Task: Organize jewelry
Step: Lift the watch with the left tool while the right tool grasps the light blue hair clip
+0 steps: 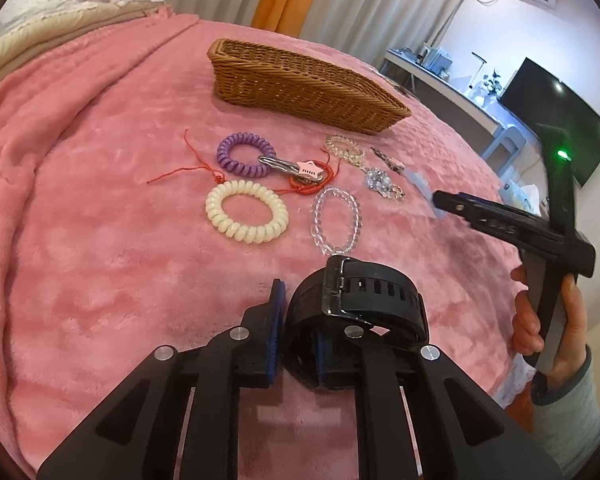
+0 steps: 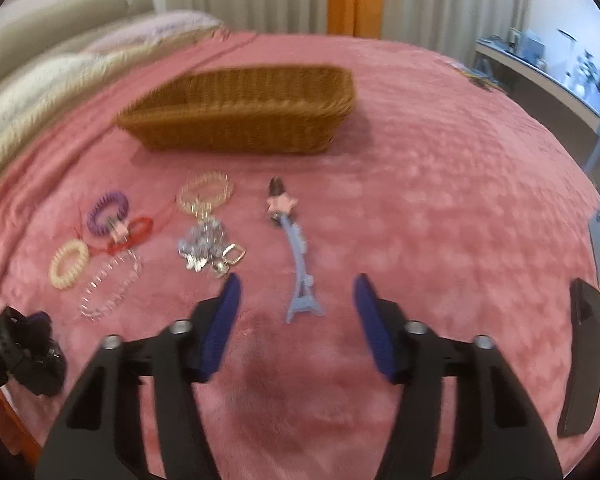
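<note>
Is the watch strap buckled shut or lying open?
Buckled shut: the black watch forms a closed loop, its strap through the buckle, held by the left hand-held gripper.

left gripper point(image 1: 296, 340): closed on black watch point(image 1: 356, 300); held above pink blanket point(image 1: 100, 240)
basket point(image 1: 300, 88): set beyond the bracelets

Right wrist view is motion-blurred throughout; the silver charm cluster point(image 2: 208, 250) ahead-left of the right hand-held gripper point(image 2: 296, 320) cannot be resolved into pieces. The left hand-held gripper point(image 1: 298, 330) has its right pad hidden inside the black watch point(image 1: 356, 304). Wicker basket point(image 1: 300, 88) interior not visible.
</note>
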`<state>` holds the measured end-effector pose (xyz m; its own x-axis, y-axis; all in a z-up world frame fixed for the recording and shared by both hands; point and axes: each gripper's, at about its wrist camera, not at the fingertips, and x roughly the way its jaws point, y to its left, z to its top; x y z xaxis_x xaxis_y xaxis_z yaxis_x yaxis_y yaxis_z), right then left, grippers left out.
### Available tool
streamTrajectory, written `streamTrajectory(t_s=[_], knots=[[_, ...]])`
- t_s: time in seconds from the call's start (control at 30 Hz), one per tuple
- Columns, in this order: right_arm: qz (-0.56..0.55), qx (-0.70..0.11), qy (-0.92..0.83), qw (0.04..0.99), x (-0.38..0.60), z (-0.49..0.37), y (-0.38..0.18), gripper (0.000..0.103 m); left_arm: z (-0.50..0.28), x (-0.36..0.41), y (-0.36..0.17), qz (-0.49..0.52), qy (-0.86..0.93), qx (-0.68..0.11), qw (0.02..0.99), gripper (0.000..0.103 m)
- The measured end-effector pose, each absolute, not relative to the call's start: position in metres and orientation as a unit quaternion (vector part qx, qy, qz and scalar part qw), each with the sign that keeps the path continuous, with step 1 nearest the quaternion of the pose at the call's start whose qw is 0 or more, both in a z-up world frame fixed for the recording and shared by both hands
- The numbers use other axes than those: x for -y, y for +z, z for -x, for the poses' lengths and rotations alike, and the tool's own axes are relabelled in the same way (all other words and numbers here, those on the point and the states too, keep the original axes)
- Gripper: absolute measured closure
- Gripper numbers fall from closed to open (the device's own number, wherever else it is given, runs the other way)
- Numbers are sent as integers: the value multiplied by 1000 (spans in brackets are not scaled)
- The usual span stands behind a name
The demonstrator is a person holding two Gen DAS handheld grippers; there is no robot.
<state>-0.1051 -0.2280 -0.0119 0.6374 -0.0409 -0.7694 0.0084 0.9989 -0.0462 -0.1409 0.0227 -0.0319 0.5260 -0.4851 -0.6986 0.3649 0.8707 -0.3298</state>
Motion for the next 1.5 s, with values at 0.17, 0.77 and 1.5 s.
streamTrajectory(t_s=[0.17,0.77,1.5], knots=[[37,-426,-16,904,221,105,-20,84,143,-22,-31,60,-238,-412,877,99],[-14,-349,48,936,228,122,53,102,127,-20,30,87,-263,-335,901,100],[-130,-461,71,875,259,105,-18,52,114,-15,18,84,-265,-346,896,98]])
